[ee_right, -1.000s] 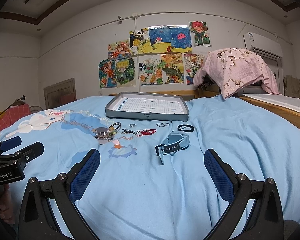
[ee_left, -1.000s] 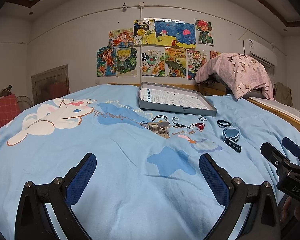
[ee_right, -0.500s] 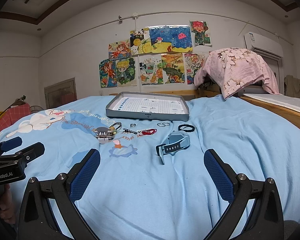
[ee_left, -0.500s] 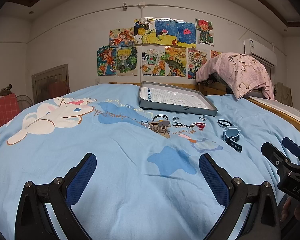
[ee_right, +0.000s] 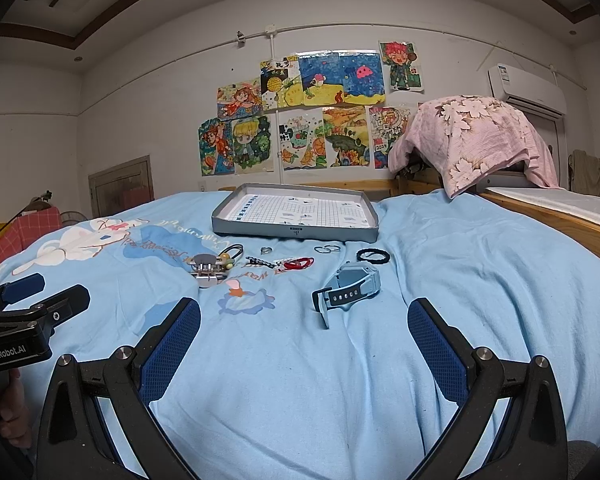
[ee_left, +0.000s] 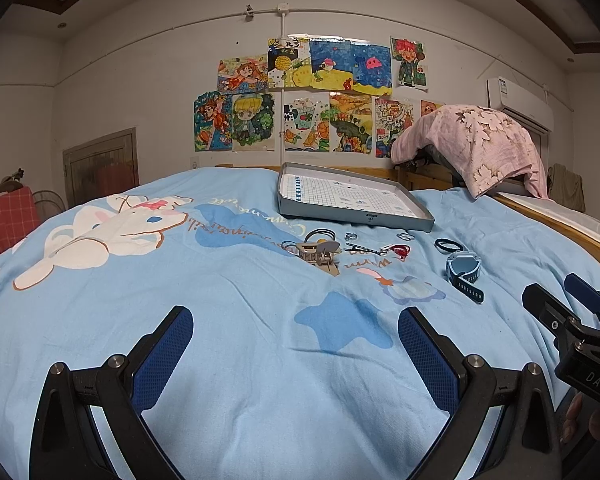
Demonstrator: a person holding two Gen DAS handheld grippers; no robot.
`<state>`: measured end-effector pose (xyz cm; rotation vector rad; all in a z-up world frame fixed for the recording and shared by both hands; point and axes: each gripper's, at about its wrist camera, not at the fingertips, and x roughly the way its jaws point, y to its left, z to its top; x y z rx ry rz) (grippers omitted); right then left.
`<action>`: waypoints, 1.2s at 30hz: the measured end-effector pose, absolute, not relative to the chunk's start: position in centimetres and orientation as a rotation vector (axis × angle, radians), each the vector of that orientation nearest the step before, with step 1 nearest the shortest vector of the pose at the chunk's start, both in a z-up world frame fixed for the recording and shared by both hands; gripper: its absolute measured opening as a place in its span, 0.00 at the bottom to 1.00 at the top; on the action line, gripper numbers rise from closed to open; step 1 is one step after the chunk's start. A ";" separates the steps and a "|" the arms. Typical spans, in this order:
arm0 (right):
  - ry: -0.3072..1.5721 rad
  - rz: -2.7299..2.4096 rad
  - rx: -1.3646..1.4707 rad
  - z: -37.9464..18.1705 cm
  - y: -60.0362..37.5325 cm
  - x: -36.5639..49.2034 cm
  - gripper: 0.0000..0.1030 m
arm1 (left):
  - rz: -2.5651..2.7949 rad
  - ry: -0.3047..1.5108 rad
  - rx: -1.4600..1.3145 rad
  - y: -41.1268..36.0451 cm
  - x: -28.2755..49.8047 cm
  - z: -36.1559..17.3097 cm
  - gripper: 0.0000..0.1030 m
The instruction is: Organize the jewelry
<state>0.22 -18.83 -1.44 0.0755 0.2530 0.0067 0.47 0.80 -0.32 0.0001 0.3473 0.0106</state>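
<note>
— Why were both tools hanging back like that?

— I held my left gripper [ee_left: 295, 354] and right gripper [ee_right: 304, 344] low over the blue bedsheet [ee_left: 227, 300], both with jaws spread wide and nothing between the pads. My guess is that I wanted a look at the whole spread before choosing a piece

— And where was the jewelry?

— All of it lay loose on the sheet, well ahead of both tools, in a rough row just in front of the grey tray [ee_right: 295, 233], which held none of it. The blue watch [ee_right: 350, 288] sat nearest my right gripper, slightly to the left of its centre line. Beyond it were a black band [ee_right: 373, 256], a red string piece [ee_right: 298, 263] and a small ring [ee_right: 266, 249]

— And on the left?

— The hair claw [ee_left: 320, 254] lay with the hair ties [ee_left: 320, 234], straight ahead of my left gripper but far off
</note>
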 end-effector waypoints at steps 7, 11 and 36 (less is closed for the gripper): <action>0.252 0.007 0.076 -1.4 -18.9 0.2 0.99 | 0.011 0.348 0.001 0.8 0.5 -0.3 1.00; 0.253 0.007 0.076 -1.4 -18.8 0.2 0.99 | 0.010 0.348 0.001 0.8 0.5 -0.3 1.00; 0.269 -0.017 0.123 -1.0 -20.0 0.6 0.99 | -0.008 0.401 -0.061 1.2 3.0 -0.3 1.00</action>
